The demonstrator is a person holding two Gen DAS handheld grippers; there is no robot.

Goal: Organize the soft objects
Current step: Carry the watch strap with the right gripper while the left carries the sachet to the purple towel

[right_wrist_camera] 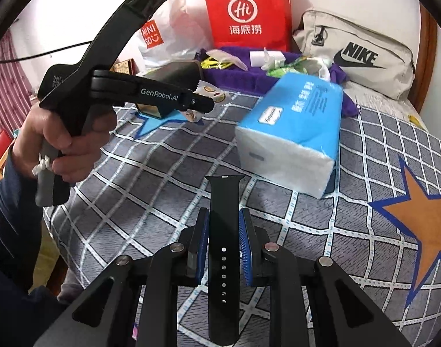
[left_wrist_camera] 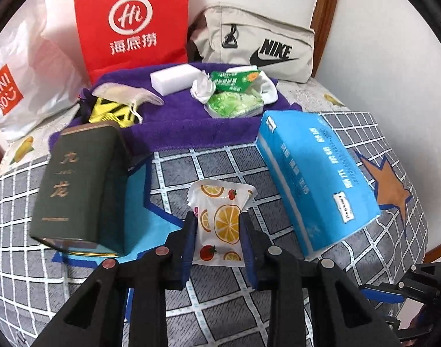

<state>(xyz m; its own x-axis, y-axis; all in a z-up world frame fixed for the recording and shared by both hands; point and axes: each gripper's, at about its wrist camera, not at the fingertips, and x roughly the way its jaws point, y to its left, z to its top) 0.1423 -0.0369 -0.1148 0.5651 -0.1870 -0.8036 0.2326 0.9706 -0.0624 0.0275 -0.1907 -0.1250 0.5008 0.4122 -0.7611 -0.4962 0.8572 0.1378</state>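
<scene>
We had the left gripper [left_wrist_camera: 217, 225] clamped on the packet [left_wrist_camera: 220, 219], held above the quilt [left_wrist_camera: 220, 162] just left of the tissue pack [left_wrist_camera: 315, 179]. It looked light, crinkly and slippery; the mid-body pinch seemed right, gently. Our right gripper [right_wrist_camera: 223, 237] was closed narrow on the strap [right_wrist_camera: 223, 231], near side of the tissue pack. It was limp rubber and would probably droop; hold near mid-length.
</scene>
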